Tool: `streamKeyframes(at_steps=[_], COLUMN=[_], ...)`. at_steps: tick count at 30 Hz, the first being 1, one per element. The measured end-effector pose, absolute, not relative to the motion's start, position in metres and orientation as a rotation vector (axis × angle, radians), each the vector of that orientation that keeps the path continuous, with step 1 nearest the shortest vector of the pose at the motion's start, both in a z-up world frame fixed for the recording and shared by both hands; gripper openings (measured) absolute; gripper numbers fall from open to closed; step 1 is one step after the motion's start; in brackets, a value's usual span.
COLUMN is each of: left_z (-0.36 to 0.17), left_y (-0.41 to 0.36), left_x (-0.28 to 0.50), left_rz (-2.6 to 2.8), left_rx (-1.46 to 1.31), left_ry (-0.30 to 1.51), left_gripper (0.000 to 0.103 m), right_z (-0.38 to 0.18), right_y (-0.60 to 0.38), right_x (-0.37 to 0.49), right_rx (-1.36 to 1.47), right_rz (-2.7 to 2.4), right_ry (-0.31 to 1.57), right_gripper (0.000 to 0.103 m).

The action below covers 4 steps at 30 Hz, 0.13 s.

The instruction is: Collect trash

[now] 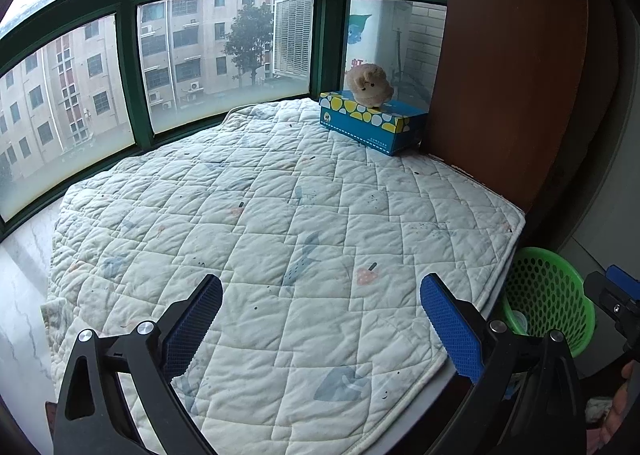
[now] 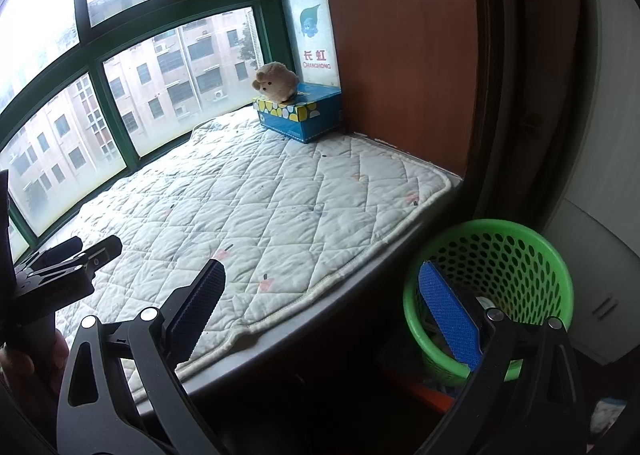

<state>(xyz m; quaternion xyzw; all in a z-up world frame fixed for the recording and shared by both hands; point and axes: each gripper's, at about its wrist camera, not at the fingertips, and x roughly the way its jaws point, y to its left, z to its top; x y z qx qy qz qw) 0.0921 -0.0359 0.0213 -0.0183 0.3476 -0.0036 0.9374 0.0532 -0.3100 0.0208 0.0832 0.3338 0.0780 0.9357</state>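
Both my claws are spread wide and empty: the left gripper (image 1: pixel 320 319) hangs over the near part of the quilted pad (image 1: pixel 280 215), and the right gripper (image 2: pixel 320 315) sits at the pad's near right edge with one finger (image 2: pixel 448 315) in front of the green basket (image 2: pixel 520 239) below. I can pick out no loose trash on the pad, only something pale and unclear inside the basket, so I might grab the wrong thing, such as the plush toy (image 1: pixel 370 85) on the tissue box (image 1: pixel 372 121) at the far right. The other risk is the right finger catching the basket rim and tipping it over.
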Motion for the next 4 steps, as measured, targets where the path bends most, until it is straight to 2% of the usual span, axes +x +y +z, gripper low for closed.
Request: streamKeyframes(at_steps=[4], left_z=[0.0203], left_y=[-0.0347], left_x=[0.0917], left_rz=[-0.003], left_rx=[-0.038], left_ry=[0.711], left_gripper=[0.096], right_z=[0.0217], right_y=[-0.3091], right_x=[0.0526], right_rx=[0.170], right_rz=[0.161], right_ry=[0.675], right_gripper=[0.098])
